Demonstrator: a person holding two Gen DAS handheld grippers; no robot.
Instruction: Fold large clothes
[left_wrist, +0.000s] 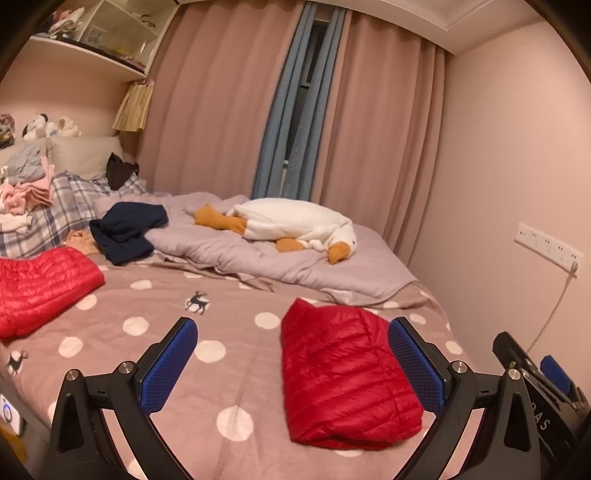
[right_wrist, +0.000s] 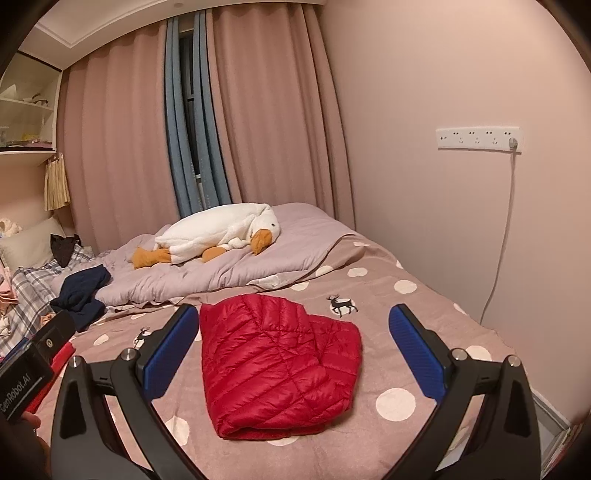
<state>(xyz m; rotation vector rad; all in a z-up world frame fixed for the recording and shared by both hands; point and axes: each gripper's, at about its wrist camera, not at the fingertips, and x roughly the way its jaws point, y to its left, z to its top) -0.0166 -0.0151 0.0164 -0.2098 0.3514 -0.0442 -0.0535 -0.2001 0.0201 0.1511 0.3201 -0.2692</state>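
Holding both units above the bed, we have the left hand-held gripper spread wide, nothing between its blue pads. Right hand-held gripper likewise spread, empty.

Folded red down jacket lies flat on the polka-dot bedspread, in front of both grippers; in the left wrist view it sits just beside the right-side pad, contact unclear. In the right wrist view it sits between the fingers, apart from both.

Second red puffy garment lies at the left edge of the bed, well apart from the folded one.

Clutter behind:
- rumpled lilac duvet bunched across the far half of the bed
- white goose plush lying on the duvet
- dark navy garment heaped near the duvet's left end
- plaid bedding with a pile of pink and grey clothes at far left
- small dark cloth against the pillow

Wall on the right carries a socket strip with a white cable hanging down beside the bed edge. Pink curtains close off the back.

Bedspread between grippers and jacket is unobstructed.
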